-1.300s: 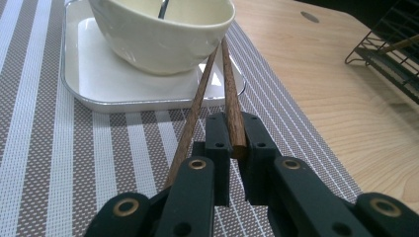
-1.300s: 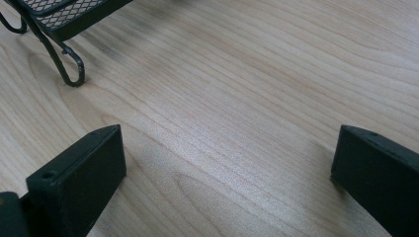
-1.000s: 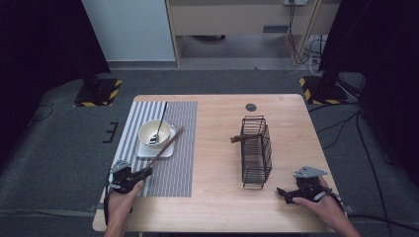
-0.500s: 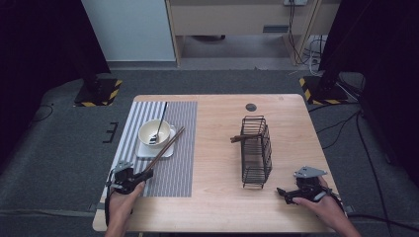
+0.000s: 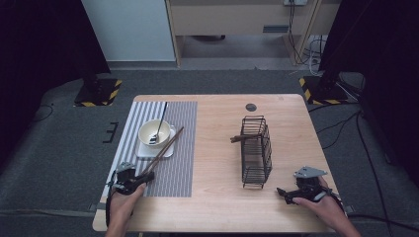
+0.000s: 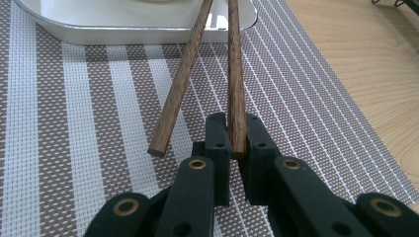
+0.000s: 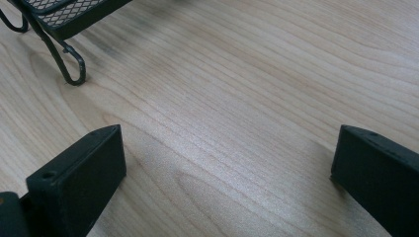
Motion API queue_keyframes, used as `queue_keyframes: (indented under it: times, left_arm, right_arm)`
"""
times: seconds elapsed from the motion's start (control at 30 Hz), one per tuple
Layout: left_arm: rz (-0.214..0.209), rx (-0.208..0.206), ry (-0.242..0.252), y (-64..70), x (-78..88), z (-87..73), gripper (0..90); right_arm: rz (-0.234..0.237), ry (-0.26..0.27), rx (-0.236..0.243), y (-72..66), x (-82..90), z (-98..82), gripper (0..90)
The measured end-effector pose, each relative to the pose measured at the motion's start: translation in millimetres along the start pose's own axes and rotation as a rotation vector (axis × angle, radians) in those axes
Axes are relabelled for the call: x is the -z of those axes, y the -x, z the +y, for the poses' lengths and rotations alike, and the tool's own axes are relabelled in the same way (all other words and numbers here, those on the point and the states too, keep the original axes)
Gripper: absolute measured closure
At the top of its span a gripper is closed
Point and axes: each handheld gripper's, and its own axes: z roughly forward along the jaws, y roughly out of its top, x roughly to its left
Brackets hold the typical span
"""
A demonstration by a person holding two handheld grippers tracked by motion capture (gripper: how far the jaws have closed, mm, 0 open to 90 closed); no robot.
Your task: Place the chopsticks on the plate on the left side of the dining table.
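Dark wooden chopstick [image 6: 236, 84], lower left of the high view on the striped woven placemat [image 5: 178, 163], pinched at its near end by the closed left gripper [image 6: 236, 148], lift pending; its twin [image 6: 180, 81] loose alongside; right gripper [image 7: 227, 163] wide open, empty.

Brown chopsticks [image 6: 236, 74] cross a grey-and-white striped mat [image 6: 74, 123]; black wire basket [image 5: 257, 150].
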Motion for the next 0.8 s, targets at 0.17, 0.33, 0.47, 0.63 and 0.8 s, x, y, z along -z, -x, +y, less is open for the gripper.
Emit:
queue_keyframes:
  times: [0.17, 0.33, 0.47, 0.63, 0.8]
  left_arm:
    - [0.000, 0.004, 0.000, -0.6, 0.0, 0.1, 83.1]
    - [-0.004, 0.009, -0.007, -1.0, -0.6, -0.1, 83.0]
    - [-0.004, 0.013, -0.013, -0.6, -1.3, -0.4, 83.0]
    - [-0.004, 0.014, -0.013, -0.7, -1.4, -0.4, 83.0]
    - [-0.010, 0.020, -0.014, -1.5, -2.3, -0.7, 83.0]
  right_arm:
    - [0.000, 0.000, 0.000, 0.0, 0.0, 0.0, 0.2]
    - [0.000, 0.000, 0.000, 0.0, 0.0, 0.0, 0.2]
    - [0.000, 0.000, 0.000, -0.1, 0.0, 0.0, 0.2]
    - [0.000, 0.000, -0.001, -0.1, 0.1, -0.1, 0.2]
    - [0.000, 0.000, 0.000, -0.1, 0.1, -0.1, 0.2]
